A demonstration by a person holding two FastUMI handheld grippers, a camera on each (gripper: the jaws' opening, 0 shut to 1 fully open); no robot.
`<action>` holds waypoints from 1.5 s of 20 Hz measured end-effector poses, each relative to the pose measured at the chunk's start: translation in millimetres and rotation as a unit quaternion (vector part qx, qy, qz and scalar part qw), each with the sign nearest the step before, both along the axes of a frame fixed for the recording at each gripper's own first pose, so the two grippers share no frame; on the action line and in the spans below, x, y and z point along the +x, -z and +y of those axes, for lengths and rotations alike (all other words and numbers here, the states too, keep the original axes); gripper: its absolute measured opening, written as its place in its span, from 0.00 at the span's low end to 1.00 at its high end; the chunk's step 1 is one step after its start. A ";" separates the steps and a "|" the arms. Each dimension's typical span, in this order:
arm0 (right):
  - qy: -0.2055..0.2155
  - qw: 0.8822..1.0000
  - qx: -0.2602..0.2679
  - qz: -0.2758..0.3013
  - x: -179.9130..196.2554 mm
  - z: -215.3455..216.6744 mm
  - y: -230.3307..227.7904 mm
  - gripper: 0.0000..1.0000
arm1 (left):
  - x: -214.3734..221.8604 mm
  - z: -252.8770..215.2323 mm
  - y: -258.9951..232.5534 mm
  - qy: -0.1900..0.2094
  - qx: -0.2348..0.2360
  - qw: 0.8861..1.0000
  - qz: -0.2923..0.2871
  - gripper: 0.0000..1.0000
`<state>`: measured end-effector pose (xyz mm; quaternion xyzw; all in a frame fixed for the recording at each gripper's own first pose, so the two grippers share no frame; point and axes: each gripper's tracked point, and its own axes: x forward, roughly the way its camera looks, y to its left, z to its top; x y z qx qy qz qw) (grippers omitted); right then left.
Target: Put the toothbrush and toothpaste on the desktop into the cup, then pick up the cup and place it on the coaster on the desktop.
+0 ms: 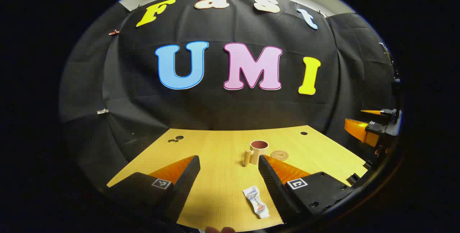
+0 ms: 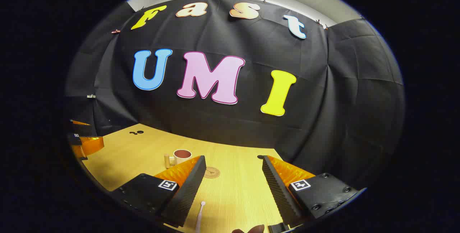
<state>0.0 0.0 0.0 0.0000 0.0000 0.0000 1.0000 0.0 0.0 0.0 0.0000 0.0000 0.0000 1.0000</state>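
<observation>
- Toothpaste (image 1: 256, 201): small tube lying flat on the bench (image 1: 222, 175), low between the left tool's (image 1: 229, 175) fingers, nearer its right-hand finger; untouched.
- Toothbrush (image 2: 199, 215): pale, lying on the bench just ahead of the right tool (image 2: 233, 179), close by its left-hand finger; most of its length is cut off at the bottom edge.
- Left tool: released, jaws wide apart, nothing held.
- Right tool: released, jaws wide apart, nothing held.
- Cup (image 1: 258, 150): upright, handled, farther ahead of the left tool; looks empty.
- Coaster (image 1: 279, 155): round, flat, just beside the cup on its right, bare.
- Step in hand, as judged: the very start, neither item yet picked up.
- Next move calls for: lowering a tool so its fingers straddle the item beneath, closing squarely across it, then carrying it forward over the cup's mouth.
</observation>
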 end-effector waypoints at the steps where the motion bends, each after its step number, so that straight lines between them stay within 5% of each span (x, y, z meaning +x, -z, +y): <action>1: 0.000 1.000 -0.001 0.002 -1.2 0.4 1.7 0.97 | 0.2 -0.6 1.6 0.002 -0.001 1.000 0.004 1.00; 13: 0.004 1.000 -0.001 0.018 -0.8 -10.1 14.6 0.97 | 17.9 -18.9 47.9 0.027 -0.043 0.995 0.089 1.00; 18: 0.001 1.000 -0.003 0.031 3.0 -17.0 25.2 0.97 | 32.1 -39.6 82.3 0.058 -0.062 0.984 0.158 1.00; 22: -0.001 0.999 -0.004 0.043 6.5 -25.1 33.9 0.97 | 41.1 -58.0 127.3 0.080 -0.120 0.955 0.260 0.99; 25: 0.001 0.999 0.000 0.052 9.6 -34.5 40.0 0.97 | 47.4 -66.5 161.2 0.084 -0.176 0.920 0.339 0.95; 26: 0.003 0.999 -0.001 0.055 10.4 -37.8 42.1 0.97 | 49.7 -66.4 171.9 0.079 -0.190 0.908 0.364 0.87; 27: 0.004 0.998 -0.002 0.057 11.7 -41.2 43.5 0.97 | 50.2 -67.4 184.6 0.073 -0.205 0.894 0.392 0.94; 30: 0.006 0.998 -0.005 0.064 13.6 -50.4 49.7 0.97 | 57.9 -68.1 217.8 0.053 -0.227 0.861 0.451 0.90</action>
